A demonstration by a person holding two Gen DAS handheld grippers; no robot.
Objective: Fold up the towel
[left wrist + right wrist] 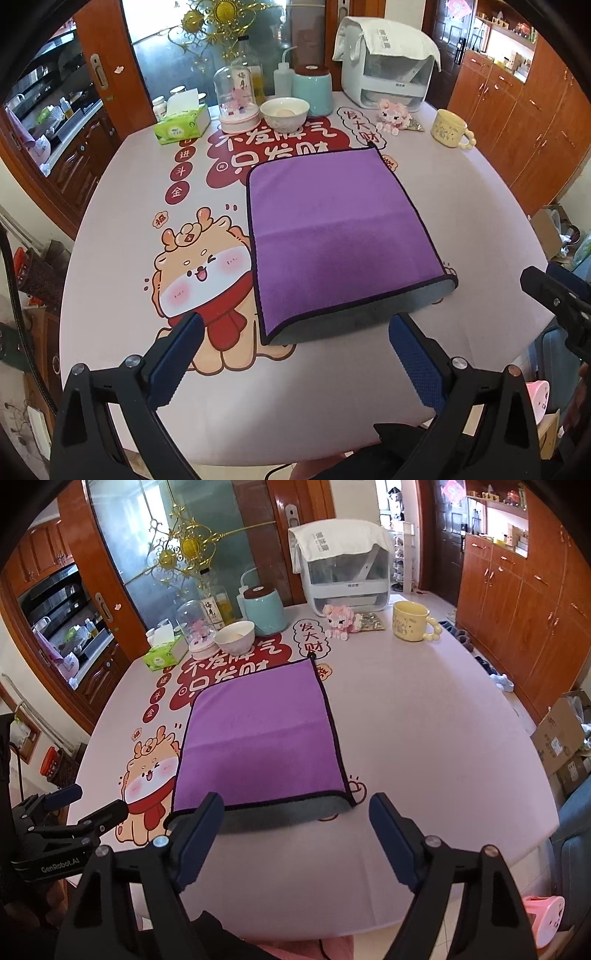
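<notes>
Purple towel (340,236) lies folded flat, grey underside showing at near fold.

The table (461,206), covered with a pink cartoon-printed cloth, carries a folded purple towel (340,229) in its middle and, along the far edge, a green tissue box (181,123), a white bowl (284,112), a teal canister (313,92), a pink plush toy (393,116) and a yellow mug (451,127).

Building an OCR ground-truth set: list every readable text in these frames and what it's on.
"GenRobot.AI": body of the left tongs.
"发大财": speech bubble on the tablecloth.
"不发脾气 只发财": red cloud print on the tablecloth, lower part hidden by the purple towel.
"日进斗金": red circles on the tablecloth.
"福": small badge.
Bottle, tissue box, appliance cover, mug: too blurred.
</notes>
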